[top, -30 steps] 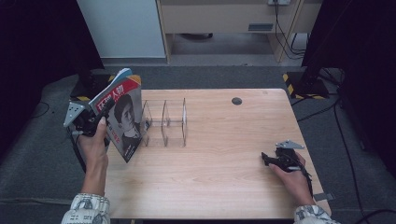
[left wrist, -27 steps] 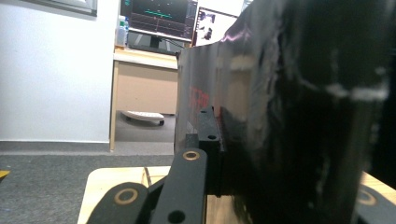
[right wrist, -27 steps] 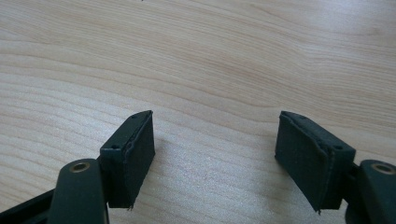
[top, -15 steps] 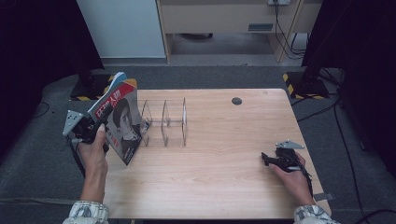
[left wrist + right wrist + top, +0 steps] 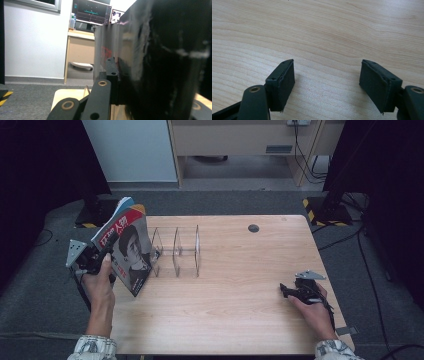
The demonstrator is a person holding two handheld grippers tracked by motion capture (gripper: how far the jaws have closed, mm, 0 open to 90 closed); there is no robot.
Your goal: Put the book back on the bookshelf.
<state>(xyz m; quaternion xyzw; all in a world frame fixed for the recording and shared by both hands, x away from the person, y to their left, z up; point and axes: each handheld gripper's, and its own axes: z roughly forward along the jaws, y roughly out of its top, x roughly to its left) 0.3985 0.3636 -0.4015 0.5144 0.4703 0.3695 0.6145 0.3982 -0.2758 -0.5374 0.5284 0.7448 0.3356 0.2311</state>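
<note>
Left gripper (image 5: pixel 102 257) at the table's (image 5: pixel 240 320) left edge, fingers clamped on a magazine (image 5: pixel 127 251) held upright and tilted, its lower corner touching the table just left of the clear acrylic divider rack (image 5: pixel 176 251). In the left gripper view the magazine (image 5: pixel 140 62) looms dark and blurred. Right gripper (image 5: pixel 286 290) rests low at the table's right side, fingers (image 5: pixel 283 82) wide apart, nothing between them.

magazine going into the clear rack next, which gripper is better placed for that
Left. The left gripper already clamps the magazine upright right beside the clear rack. The right gripper rests open and empty on the table, far across from it.
</note>
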